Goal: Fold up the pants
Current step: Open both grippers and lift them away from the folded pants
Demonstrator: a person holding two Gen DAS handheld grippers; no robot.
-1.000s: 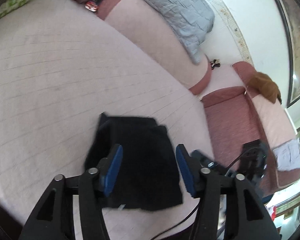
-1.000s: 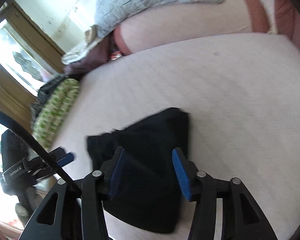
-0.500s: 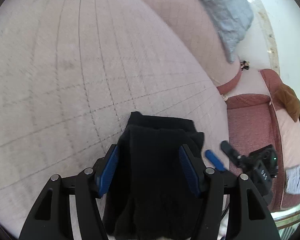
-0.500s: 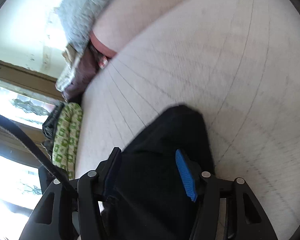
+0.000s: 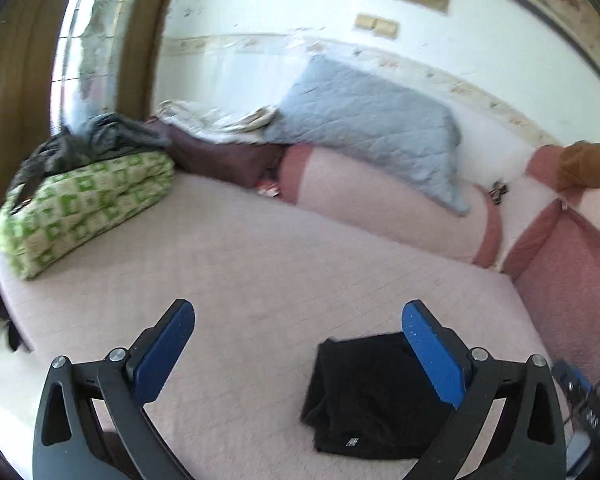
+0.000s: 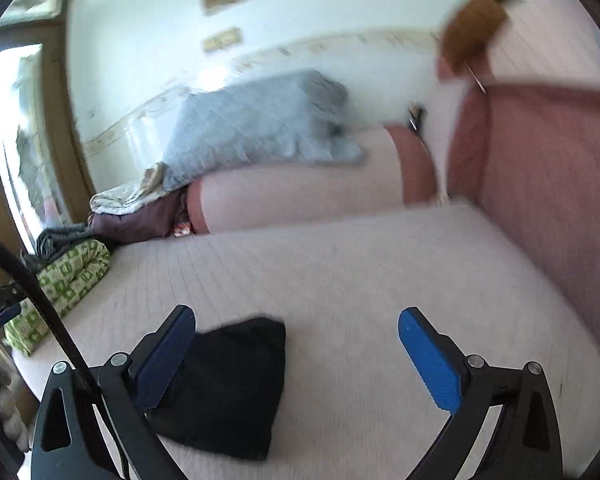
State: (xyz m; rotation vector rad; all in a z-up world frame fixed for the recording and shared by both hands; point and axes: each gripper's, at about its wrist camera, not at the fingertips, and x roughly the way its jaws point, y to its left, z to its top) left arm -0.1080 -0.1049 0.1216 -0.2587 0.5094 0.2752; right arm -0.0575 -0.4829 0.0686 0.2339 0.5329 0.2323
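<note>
Left wrist view first: the left tongs (image 5: 298,324) are opening, blue pads flung wide with nothing between them, and the black pants (image 5: 374,396) lie as a compact, roughly square bundle on the pale pink mattress (image 5: 260,272), low and right in the picture, partly behind the right-hand pad. The cloth looks soft and matte, layers stacked, a small white tag showing at the near edge. By my reading the folding itself is finished and this is the letting-go; what is left, if anything, is a tidy pat on the edges, which would call for coming back down gently without dragging the layers. Behind, a quilted grey-blue blanket (image 5: 364,120) slumps over a long pink bolster (image 5: 380,204), and a green-and-white checked bundle (image 5: 84,204) sits at the far left with dark clothes heaped on it. Over to the right wrist view, blurrier: the right tongs (image 6: 296,326) are opening too, pads spread and empty, and the same black bundle (image 6: 228,384) rests on the stitched, faintly gridded mattress (image 6: 360,272), low and left, half tucked behind the left-hand pad but not pinched by it. A black cable (image 6: 40,304) sweeps across the left edge, and a darker rose cushion (image 6: 548,184) with a nubbly weave rises on the right.
</note>
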